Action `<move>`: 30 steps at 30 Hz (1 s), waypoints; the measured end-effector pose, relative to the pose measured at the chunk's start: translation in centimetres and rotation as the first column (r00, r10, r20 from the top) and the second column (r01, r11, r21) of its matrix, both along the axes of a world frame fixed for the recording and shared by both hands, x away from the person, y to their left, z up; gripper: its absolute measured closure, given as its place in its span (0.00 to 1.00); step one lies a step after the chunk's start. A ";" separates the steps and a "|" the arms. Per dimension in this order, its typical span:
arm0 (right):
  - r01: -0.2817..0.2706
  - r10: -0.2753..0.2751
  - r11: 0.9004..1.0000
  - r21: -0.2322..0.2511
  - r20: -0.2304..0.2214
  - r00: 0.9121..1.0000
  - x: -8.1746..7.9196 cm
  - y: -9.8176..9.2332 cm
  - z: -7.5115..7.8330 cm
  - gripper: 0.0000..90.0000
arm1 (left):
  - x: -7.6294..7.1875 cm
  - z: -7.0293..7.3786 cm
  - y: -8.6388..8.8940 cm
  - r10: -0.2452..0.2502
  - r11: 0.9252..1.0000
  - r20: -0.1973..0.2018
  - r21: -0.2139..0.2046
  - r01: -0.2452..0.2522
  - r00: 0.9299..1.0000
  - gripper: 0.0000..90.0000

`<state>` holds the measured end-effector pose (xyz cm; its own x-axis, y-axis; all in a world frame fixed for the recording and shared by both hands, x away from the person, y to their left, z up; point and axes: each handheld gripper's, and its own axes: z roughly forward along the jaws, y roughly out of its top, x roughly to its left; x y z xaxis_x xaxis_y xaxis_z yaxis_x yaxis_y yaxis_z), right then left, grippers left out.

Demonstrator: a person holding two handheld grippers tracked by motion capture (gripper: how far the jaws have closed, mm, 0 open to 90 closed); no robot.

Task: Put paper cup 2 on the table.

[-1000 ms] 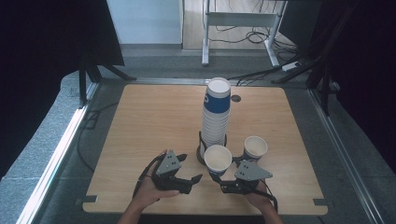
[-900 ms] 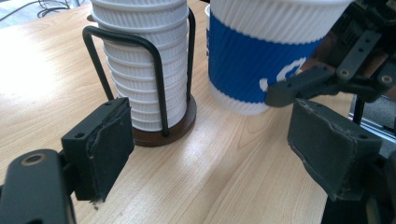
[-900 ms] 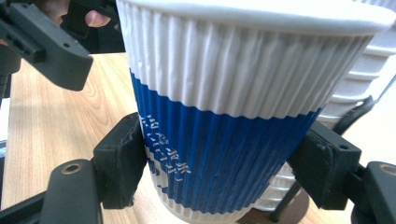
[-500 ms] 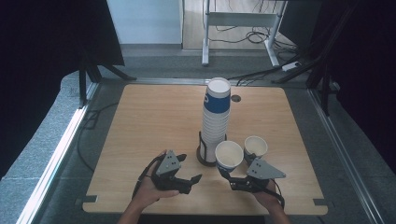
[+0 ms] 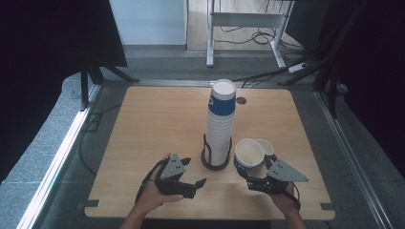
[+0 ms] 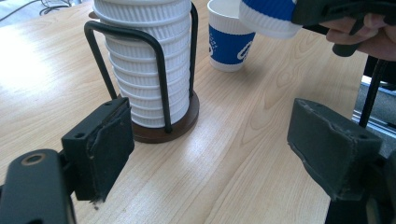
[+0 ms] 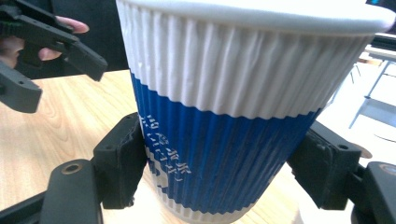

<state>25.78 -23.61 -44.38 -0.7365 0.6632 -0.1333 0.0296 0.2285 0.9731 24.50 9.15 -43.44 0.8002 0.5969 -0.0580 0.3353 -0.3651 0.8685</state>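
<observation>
A tall stack of white ribbed paper cups (image 5: 220, 125) (image 6: 144, 60), topped by a blue-banded one, stands in a black wire holder (image 5: 217, 161) at mid table. My right gripper (image 5: 248, 175) (image 7: 219, 172) is shut on a blue-and-white cup (image 5: 248, 153) (image 7: 224, 116), held upright just above the table, right of the stack. This held cup (image 6: 271, 18) hangs close over a second cup (image 5: 266, 147) (image 6: 229, 42) standing on the wood. My left gripper (image 5: 193, 172) (image 6: 210, 140) rests open and empty, left of the holder near the front edge.
The wooden table (image 5: 157, 129) has a small cable hole (image 5: 241, 100) behind the stack. Metal rails run along both sides, and a table frame with cables stands on the floor beyond the far edge.
My right gripper has carried its cup to the right and slightly up, away from the stack toward the standing cup. The left gripper has stayed put.
</observation>
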 end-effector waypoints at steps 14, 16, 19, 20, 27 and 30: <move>0.070 -0.070 0.997 0.022 0.002 0.998 0.3 -2.7 0.4 0.28 | 0.0 -0.1 0.0 -0.002 1.000 0.000 0.006 0.002 1.000 0.17; 0.083 -0.083 0.996 0.023 0.007 0.997 0.3 -3.0 0.5 0.28 | 0.0 -0.1 0.0 -0.003 1.000 0.000 0.007 0.003 1.000 0.17; 0.101 -0.102 0.994 0.033 0.006 0.995 0.4 -3.7 0.6 0.28 | 0.0 -0.1 0.0 -0.001 1.000 -0.001 0.007 0.001 1.000 0.17; 0.109 -0.110 0.993 0.032 0.007 0.994 0.4 -3.9 0.6 0.28 | 0.0 -0.1 0.0 -0.001 1.000 -0.001 0.007 0.001 1.000 0.17; 0.154 -0.155 0.987 0.048 0.008 0.988 0.6 -5.5 0.7 0.28 | 0.0 -0.1 0.0 0.000 1.000 0.000 0.009 0.000 1.000 0.17; 0.175 -0.175 0.983 0.050 0.005 0.985 0.7 -6.1 0.6 0.28 | 0.0 -0.2 0.0 0.002 1.000 -0.001 0.009 -0.002 1.000 0.17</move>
